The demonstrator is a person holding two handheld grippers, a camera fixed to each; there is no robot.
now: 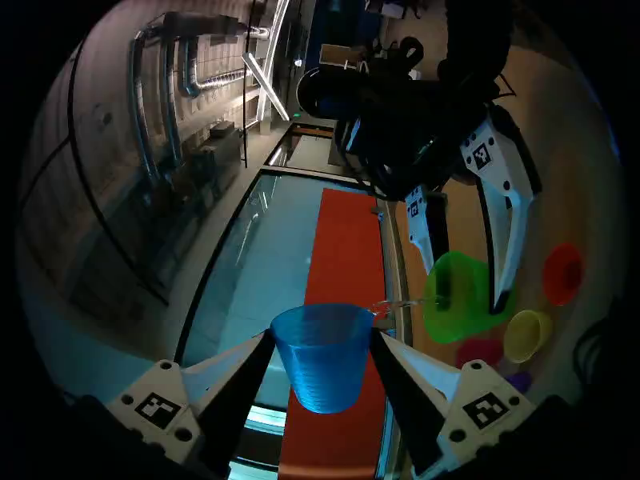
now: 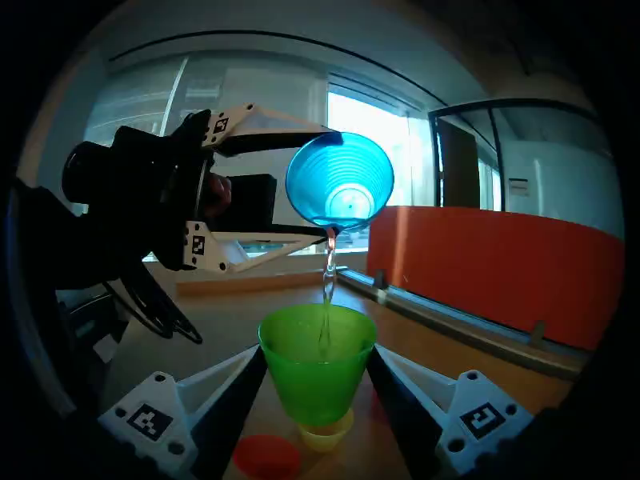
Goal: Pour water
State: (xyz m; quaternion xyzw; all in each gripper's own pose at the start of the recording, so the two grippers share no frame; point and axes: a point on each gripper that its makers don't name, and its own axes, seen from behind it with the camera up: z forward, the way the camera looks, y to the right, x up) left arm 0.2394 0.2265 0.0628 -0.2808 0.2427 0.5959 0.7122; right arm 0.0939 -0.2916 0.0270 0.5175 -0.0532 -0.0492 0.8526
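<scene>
Dim interior, bright window backlight, fisheye edge warping

The green cup hides most of the yellow cup behind it, and the near red cup is cut off by the picture's bottom edge.

The left gripper view is rolled sideways, the table upright at its right, close on the blue cup; the right gripper view looks level toward the window, close on the green cup; both share the two cups and the orange screen.
</scene>
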